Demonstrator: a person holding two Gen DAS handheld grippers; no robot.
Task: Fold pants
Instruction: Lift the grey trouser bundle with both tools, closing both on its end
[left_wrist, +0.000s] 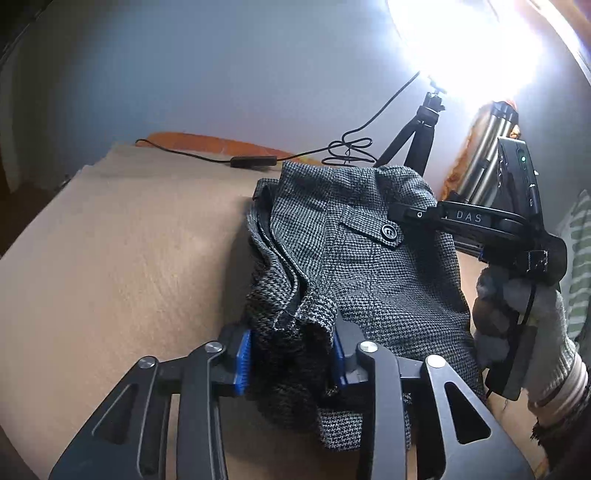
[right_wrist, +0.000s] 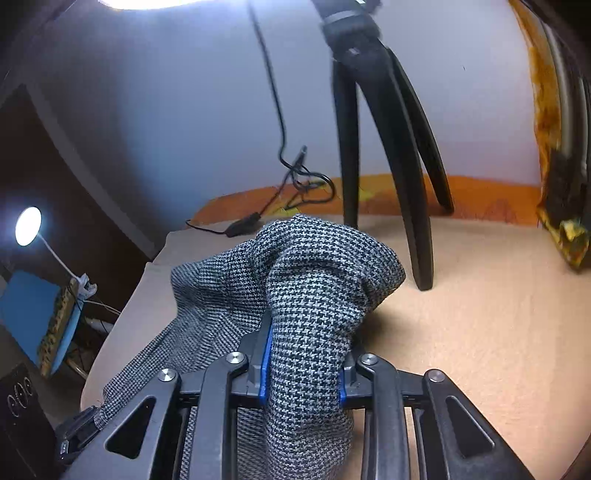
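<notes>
Pants (left_wrist: 354, 258) in grey houndstooth lie bunched through the centre of the left wrist view on a tan bench (left_wrist: 122, 258), the buttoned pocket flap showing just right of centre. At the bottom of that frame the left gripper (left_wrist: 291, 356) is clamped on a thick wad of the near edge, cloth filling the gap between its blue pads (left_wrist: 243, 356). In the right wrist view the right gripper (right_wrist: 304, 369) at lower centre pinches a rolled ridge of the same fabric, which humps up toward mid-frame and then drapes off to the lower left; it appears as a black body at centre right of the left wrist view, carried by a gloved hand (left_wrist: 532, 332).

Both holds take several layers gathered together rather than one clean hem, so the likely fault is that lifting or carrying over drags hidden layers along and leaves a lumpy, skewed fold. A wad this bulky could also slide out of the pads under the weight of the hanging part. The tripod (right_wrist: 384, 147) stands just beyond the cloth at upper centre, with a cable (right_wrist: 295, 184) lying behind; a wide sweep toward the top of the frame could catch either one
</notes>
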